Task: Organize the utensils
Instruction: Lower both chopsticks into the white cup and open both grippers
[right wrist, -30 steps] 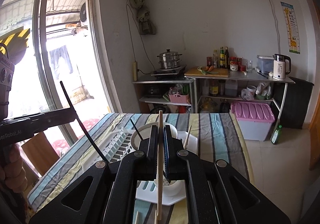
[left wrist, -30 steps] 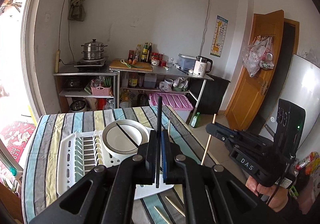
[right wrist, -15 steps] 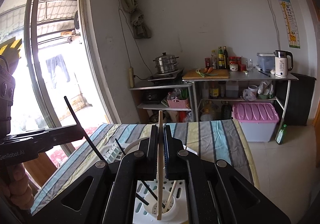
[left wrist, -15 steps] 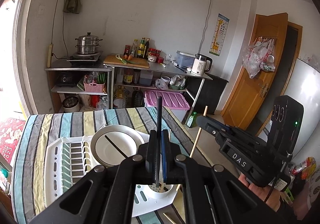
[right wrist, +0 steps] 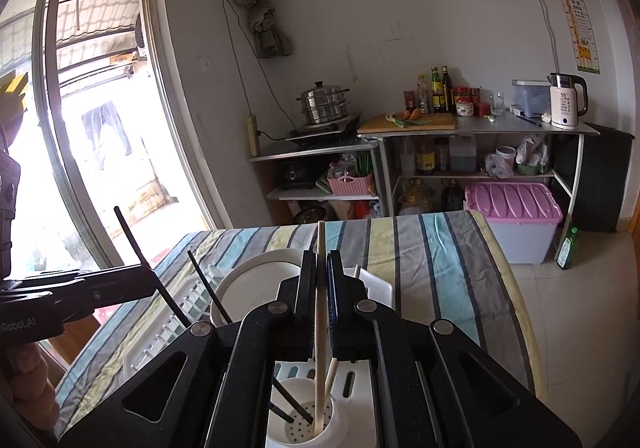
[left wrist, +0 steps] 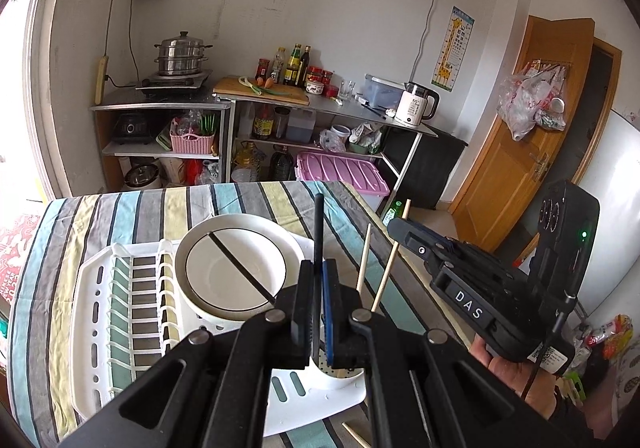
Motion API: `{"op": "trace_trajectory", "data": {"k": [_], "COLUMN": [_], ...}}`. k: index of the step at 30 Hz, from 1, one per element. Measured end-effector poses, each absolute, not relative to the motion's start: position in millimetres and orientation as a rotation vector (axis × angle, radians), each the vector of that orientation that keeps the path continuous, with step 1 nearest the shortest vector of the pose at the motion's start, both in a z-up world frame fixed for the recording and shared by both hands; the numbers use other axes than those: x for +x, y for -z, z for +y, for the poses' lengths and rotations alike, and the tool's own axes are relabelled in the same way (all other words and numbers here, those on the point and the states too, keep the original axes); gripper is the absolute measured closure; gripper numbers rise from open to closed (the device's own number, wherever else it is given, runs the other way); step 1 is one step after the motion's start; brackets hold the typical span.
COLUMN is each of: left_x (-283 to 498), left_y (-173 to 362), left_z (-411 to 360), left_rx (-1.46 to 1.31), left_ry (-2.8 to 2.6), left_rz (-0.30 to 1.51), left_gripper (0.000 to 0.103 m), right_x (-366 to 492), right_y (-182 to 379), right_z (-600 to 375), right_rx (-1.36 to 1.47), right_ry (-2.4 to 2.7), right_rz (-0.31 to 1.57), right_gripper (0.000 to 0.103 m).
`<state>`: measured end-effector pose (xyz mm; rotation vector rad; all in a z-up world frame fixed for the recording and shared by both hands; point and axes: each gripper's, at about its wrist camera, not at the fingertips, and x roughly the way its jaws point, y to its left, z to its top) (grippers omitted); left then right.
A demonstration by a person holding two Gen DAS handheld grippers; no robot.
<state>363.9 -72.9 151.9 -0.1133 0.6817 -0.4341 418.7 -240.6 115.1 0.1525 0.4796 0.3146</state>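
My left gripper (left wrist: 318, 288) is shut on a black chopstick (left wrist: 318, 224), held upright over the white utensil cup (left wrist: 340, 372) of the dish rack (left wrist: 96, 312). My right gripper (right wrist: 320, 280) is shut on a light wooden chopstick (right wrist: 320, 248), whose lower end reaches into the same cup (right wrist: 308, 424). Another wooden chopstick (right wrist: 331, 374) and a black chopstick (right wrist: 292, 402) stand in the cup. The right gripper also shows in the left wrist view (left wrist: 404, 226), the left gripper in the right wrist view (right wrist: 148, 280).
A white bowl (left wrist: 232, 268) sits in the rack on the striped tablecloth (left wrist: 132, 208). Loose wooden chopsticks (left wrist: 356, 436) lie on the cloth near the rack's front. Shelves, a pink bin (left wrist: 340, 172) and a door (left wrist: 524, 136) stand beyond the table.
Both grippers have moved forward over the rack and tilted down. The wooden chopstick's lower end now reaches down into the cup. The black chopstick stands over it.
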Motion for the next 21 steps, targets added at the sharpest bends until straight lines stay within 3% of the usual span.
{"op": "trace_trajectory", "data": {"k": [17,19,21], "left_x": [371,370,367], "left_y": [-139,-139,-140], "left_z": [-64,-62,-62], "left_rx": [-0.115,-0.114,-0.106], "left_ry": [0.376,0.376,0.373], "left_rz": [0.702,0.696,0.688], "left_gripper": [0.098,0.097,0.097], "right_x": [429,428,426], "right_y": [-95,-95,-95], "right_z": [-245,-246,-248], "right_rx": [0.148,0.149,0.152], "right_ry": [-0.294,-0.294,-0.291], "right_rz": [0.562,0.564,0.564], "right_gripper": [0.097,0.095,0.084]}}
